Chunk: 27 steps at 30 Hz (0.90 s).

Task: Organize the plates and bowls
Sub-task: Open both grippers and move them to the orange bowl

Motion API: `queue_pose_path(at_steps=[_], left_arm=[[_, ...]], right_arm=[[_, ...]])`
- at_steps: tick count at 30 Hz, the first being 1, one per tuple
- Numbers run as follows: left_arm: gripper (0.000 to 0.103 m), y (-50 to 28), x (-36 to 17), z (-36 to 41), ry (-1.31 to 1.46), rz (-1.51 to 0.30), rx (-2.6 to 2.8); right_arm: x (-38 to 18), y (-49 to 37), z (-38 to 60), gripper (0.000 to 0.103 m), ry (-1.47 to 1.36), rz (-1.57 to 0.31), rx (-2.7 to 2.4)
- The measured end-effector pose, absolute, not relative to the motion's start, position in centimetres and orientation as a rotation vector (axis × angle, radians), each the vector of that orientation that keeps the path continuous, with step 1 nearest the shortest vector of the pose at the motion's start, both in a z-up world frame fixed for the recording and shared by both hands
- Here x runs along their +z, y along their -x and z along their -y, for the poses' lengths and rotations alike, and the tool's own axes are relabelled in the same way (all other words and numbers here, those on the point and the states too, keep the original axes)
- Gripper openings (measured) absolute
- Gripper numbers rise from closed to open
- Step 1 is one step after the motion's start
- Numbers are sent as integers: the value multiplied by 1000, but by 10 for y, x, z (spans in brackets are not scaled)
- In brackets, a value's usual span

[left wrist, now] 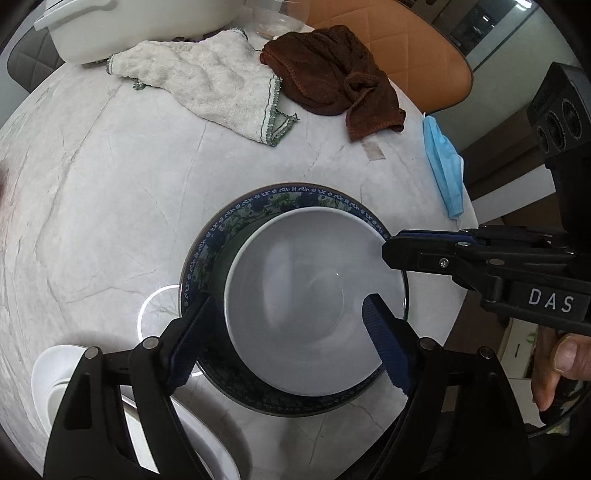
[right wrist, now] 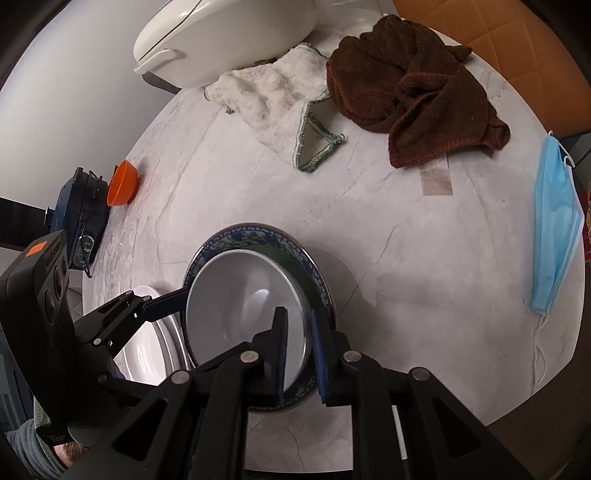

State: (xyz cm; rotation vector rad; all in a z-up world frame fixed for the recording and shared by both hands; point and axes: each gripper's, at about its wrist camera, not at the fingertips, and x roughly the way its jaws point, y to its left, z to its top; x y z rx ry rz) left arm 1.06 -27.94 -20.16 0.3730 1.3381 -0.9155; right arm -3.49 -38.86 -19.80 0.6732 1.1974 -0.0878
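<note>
A white bowl (left wrist: 314, 291) sits inside a blue-patterned bowl (left wrist: 236, 218) on the marble table (left wrist: 110, 206). My left gripper (left wrist: 288, 317) is open, one finger outside the patterned bowl's left rim, the other inside the white bowl. My right gripper (right wrist: 299, 347) is closed on the white bowl's (right wrist: 240, 306) near rim, one finger inside, one between the white bowl and the patterned bowl (right wrist: 295, 247). The right gripper also shows in the left wrist view (left wrist: 391, 247) at the bowl's right rim. White plates (right wrist: 147, 343) lie to the left.
A white cloth (left wrist: 207, 85), a brown cloth (left wrist: 332, 81) and a white pot (left wrist: 122, 26) lie at the far side. A blue face mask (left wrist: 443, 166) hangs at the right edge. An orange bowl (right wrist: 123, 184) stands at the left edge. White plates (left wrist: 48, 373) are near left.
</note>
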Motion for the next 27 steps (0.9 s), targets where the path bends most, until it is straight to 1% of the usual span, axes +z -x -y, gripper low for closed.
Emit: queue_pose_path(at_steps=[3,4,5,6,7,8,9,11,12,13,15,19,24,27], left_arm=[[81,-14,-189,276,-336,-1328,-928],[81,-15,-184,274,-322,-1324,-934],[81,-16,-180,272,-301,-1319,-941],[85,-18,-174,268,-281,-1316,-947],[89,-19,-171,265,-266,-1316,-950],[98,-22,-167,261,-250,-1314,-953],[102,-26,-163,256,-237,-1307,-952],[102,-38,-151,241,-203,-1272,-943],[102,-45,-144,231,-184,-1237,-932],[102,-53,-138,220,-172,-1201,-902],[102,-77,-127,193,-135,-1148,-833],[102,-149,-125,122,-104,-1152,-628],[102,-252,-130,22,-50,-1152,-370],[102,-306,-138,-19,-33,-1169,-282]], right_arm=[[-189,37,393,17,-670,-1182,-102],[-186,38,395,24,-678,-1175,-103],[-184,39,397,35,-685,-1168,-105],[-182,39,399,42,-690,-1160,-107],[-180,40,400,56,-695,-1153,-109],[-178,41,402,69,-699,-1146,-113],[-176,42,403,74,-705,-1135,-118],[-173,41,408,90,-726,-1108,-121],[-171,38,411,93,-740,-1102,-123],[-170,35,413,98,-757,-1097,-120],[-164,22,414,99,-771,-1079,-94],[-144,-22,396,99,-699,-1062,-15],[-119,-114,350,99,-608,-1058,140],[-113,-185,314,99,-545,-1093,204]])
